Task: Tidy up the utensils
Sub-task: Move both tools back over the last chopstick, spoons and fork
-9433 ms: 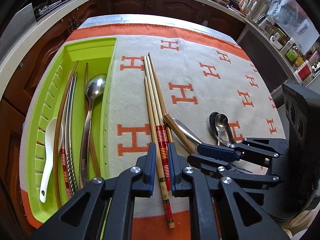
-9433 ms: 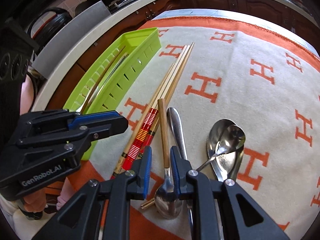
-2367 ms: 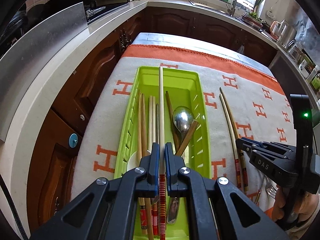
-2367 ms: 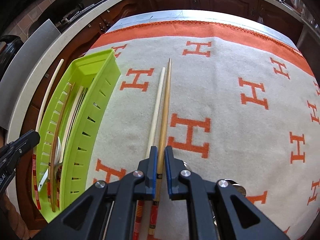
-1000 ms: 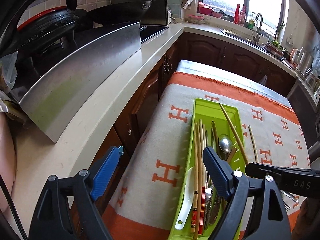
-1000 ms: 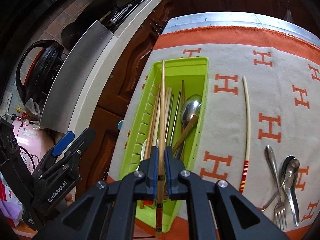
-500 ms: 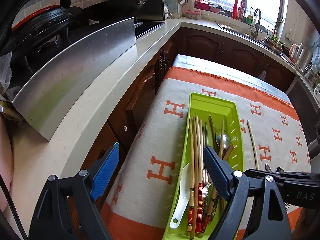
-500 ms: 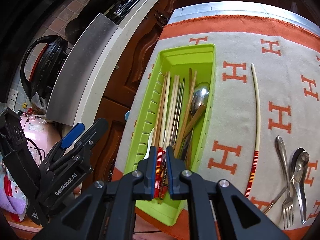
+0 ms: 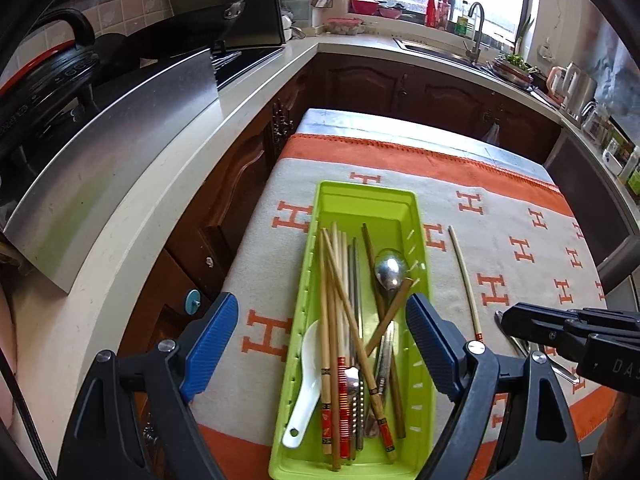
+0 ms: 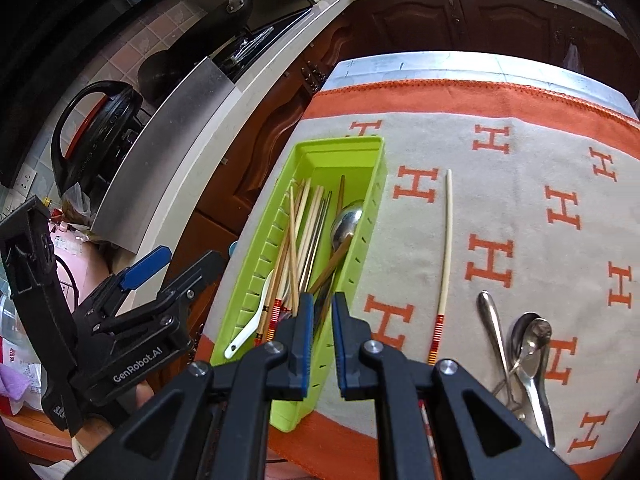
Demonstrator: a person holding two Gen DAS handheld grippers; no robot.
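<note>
A lime-green utensil tray (image 9: 420, 236) (image 10: 378, 184) lies on the blanket at the table's left edge. It holds several chopsticks (image 9: 332, 276), a steel spoon (image 9: 389, 270) and a white ceramic spoon (image 9: 306, 384). One pale chopstick with a red-striped end (image 10: 445, 256) (image 9: 464, 276) lies on the blanket right of the tray. My left gripper (image 9: 320, 344) is wide open and empty above the tray's near end. My right gripper (image 10: 320, 328) hovers over the tray's near right side, jaws a narrow gap apart, holding nothing.
Steel spoons and a fork (image 10: 520, 352) lie on the blanket at the near right. The orange-and-cream H-pattern blanket (image 10: 520, 184) covers the table. A white counter (image 9: 160, 208) with a steel panel and black cookware runs along the left.
The right gripper has let go of the brown chopstick, which now lies in the tray, and its jaws have parted slightly. The left gripper stays wide open and has drifted closer over the tray.
</note>
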